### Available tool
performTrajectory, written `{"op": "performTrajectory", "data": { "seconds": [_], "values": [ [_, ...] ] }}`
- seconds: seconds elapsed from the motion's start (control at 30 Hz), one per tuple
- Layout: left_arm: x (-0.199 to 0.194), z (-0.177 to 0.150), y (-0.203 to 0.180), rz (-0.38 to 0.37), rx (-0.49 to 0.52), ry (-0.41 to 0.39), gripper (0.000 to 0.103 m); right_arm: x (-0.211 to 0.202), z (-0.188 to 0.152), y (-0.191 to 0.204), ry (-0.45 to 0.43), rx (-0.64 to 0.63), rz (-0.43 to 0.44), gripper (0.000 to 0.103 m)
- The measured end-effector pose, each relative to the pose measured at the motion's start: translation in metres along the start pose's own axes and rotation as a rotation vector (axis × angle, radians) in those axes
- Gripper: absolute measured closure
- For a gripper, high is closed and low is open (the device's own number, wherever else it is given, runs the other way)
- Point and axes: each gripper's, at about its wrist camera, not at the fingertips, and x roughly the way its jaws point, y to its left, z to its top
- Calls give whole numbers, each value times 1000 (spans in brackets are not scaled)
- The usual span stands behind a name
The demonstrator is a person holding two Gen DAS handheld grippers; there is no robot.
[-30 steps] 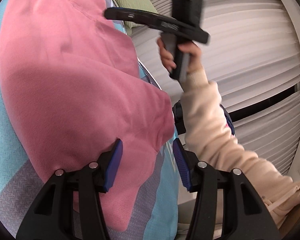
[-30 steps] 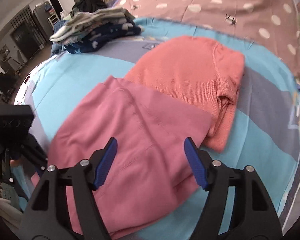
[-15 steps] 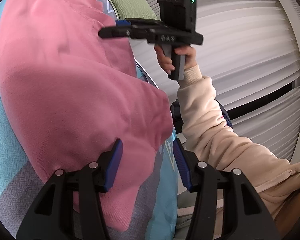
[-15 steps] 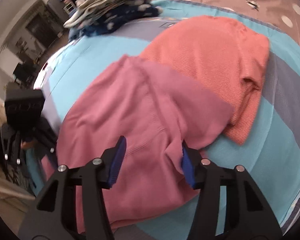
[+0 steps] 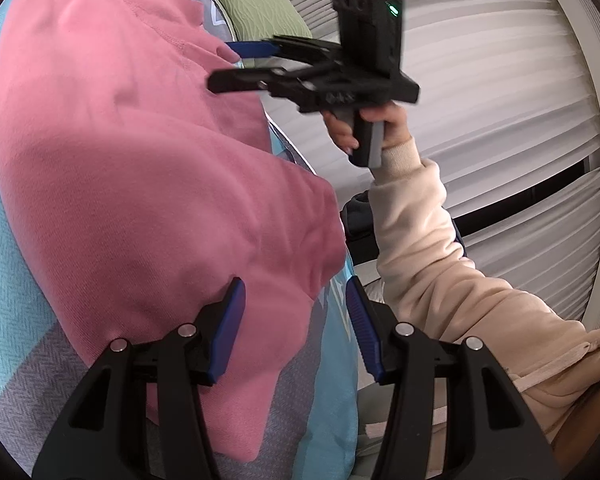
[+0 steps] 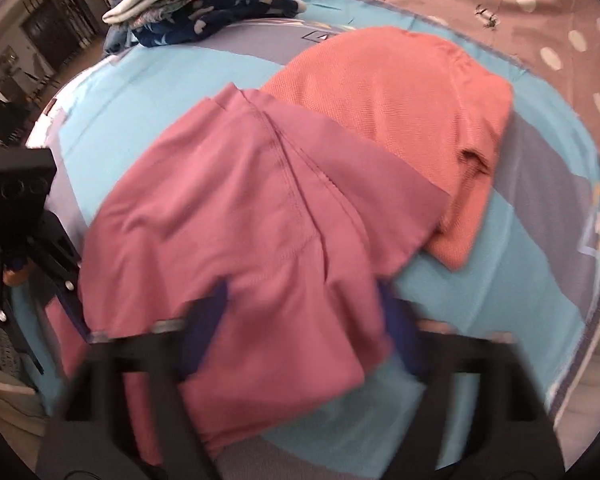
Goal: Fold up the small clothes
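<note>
A pink garment [image 5: 132, 168] lies on a blue and grey striped bedsheet [image 5: 4, 264]; it also shows in the right wrist view [image 6: 236, 216]. My left gripper [image 5: 296, 304] is open, its jaws straddling the garment's near corner at the bed edge. My right gripper [image 6: 304, 312] is open and blurred, low over the garment's other corner. It also shows in the left wrist view [image 5: 252, 64], held in a hand at the garment's far edge. An orange knit garment [image 6: 400, 96] lies folded behind, partly under the pink one.
A stack of folded clothes [image 6: 204, 4] sits at the far left of the bed. A brown spotted blanket [image 6: 500, 4] lies behind. A green pillow [image 5: 256, 4] and white pleated blinds [image 5: 480, 120] are beside the bed.
My right gripper has dropped closer to the pink garment and moved towards its edge, still open. The left gripper has stayed almost still over its corner.
</note>
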Motion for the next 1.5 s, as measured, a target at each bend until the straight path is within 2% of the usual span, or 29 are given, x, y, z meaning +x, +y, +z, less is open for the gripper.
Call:
{"op": "performTrajectory", "data": {
  "seconds": [0.07, 0.13, 0.2, 0.47, 0.53, 0.67, 0.8, 0.87, 0.9, 0.93, 1.0, 1.07, 1.1, 1.13, 1.2, 1.27, 1.3, 1.33, 1.5],
  "values": [
    [1, 3, 1, 1, 1, 0, 50, -10, -8, 1, -35, 18, -3, 29],
    [0, 5, 2, 0, 0, 0, 50, -17, -13, 3, -60, 16, 1, 41],
    [1, 5, 2, -2, 0, 2, 50, -19, -12, 4, -60, 4, -29, 44],
    [4, 6, 3, -4, 1, 3, 50, -9, 10, 12, -77, -68, 7, 44],
    [8, 6, 0, -5, 2, 3, 50, -2, 13, 12, -60, -74, -27, 47],
    [7, 8, -1, -7, 2, 3, 50, -4, 15, 16, -106, -87, 46, 48],
    [8, 9, -3, -5, 4, 4, 50, 13, 15, 13, -38, -103, -9, 47],
    [9, 9, -3, -6, 3, 4, 50, 20, 14, 4, -9, -66, 34, 47],
    [9, 9, -3, -7, 2, 3, 50, 20, 14, 0, -8, -40, 68, 49],
    [10, 9, -3, -8, 2, 3, 50, 19, 14, -4, -13, -16, 111, 64],
    [6, 7, -4, -9, 2, 3, 50, 14, 12, -4, -23, -14, 159, 75],
    [7, 7, -4, -9, 3, 3, 50, 13, 9, -2, 3, -21, 211, 76],
    [6, 7, -3, -9, 2, 3, 50, 15, 8, 0, 28, -39, 184, 76],
    [7, 7, -4, -9, 2, 3, 50, 15, 7, 1, 36, -46, 142, 71],
    [7, 7, -4, -9, 2, 3, 50, 15, 7, -2, 41, -19, 135, 58],
    [7, 6, -4, -9, 2, 3, 50, 17, 6, -2, 52, -26, 129, 61],
    [7, 7, -4, -9, 2, 3, 50, 18, 8, -4, 50, -9, 140, 76],
    [7, 6, -4, -9, 2, 3, 50, 17, 9, -6, 45, 1, 146, 97],
    [6, 5, -2, -11, 0, 3, 50, 6, 13, 3, 14, -31, 97, 99]
  ]
}}
